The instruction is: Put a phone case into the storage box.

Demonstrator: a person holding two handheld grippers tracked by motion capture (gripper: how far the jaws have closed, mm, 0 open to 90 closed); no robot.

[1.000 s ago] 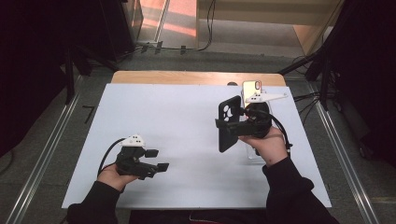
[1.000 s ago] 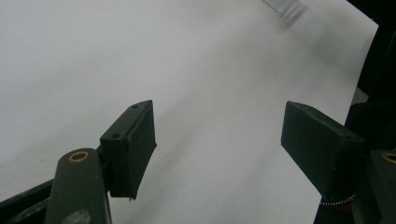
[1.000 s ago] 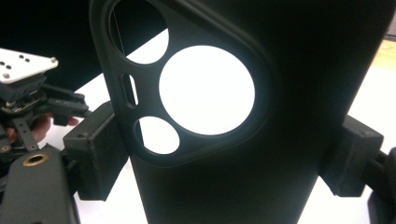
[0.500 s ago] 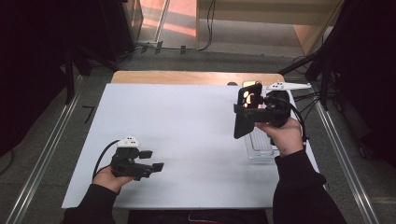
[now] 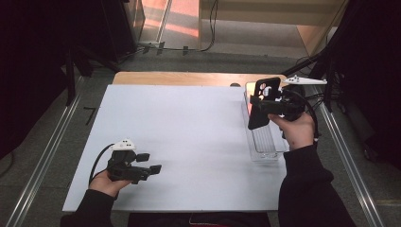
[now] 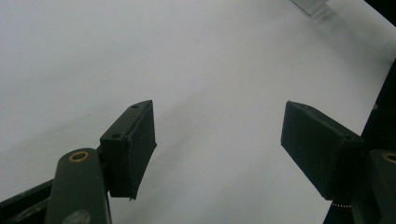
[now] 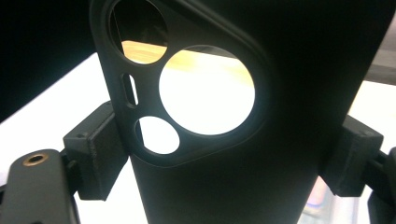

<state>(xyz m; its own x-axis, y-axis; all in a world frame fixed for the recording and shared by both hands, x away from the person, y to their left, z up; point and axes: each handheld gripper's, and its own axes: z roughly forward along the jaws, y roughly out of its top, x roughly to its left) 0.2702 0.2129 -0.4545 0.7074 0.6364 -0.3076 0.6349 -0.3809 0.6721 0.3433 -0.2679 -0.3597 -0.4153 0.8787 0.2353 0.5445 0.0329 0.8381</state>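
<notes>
Two tongs at the white bench (image 5: pixel 189 123). Right tongs (image 5: pixel 261 107) clenched on a black phone case (image 5: pixel 260 101), both pads against its edges, held upright in the air above a clear tray (image 5: pixel 263 142) near the bench's right edge. Left tongs (image 5: pixel 150 163) released, jaws apart over bare bench, nothing between.

1. Black long sleeves (image 5: pixel 307 189) cover both forearms.
2. The left black two-jaw tool (image 5: pixel 150 169) carries a pale grey three-cornered plate on top and a black cable looping from it.
3. The right black tool (image 5: pixel 261 105) has a matching plate; brass-coloured screw rings sit beside its flat black pads (image 7: pixel 95 149).
</notes>
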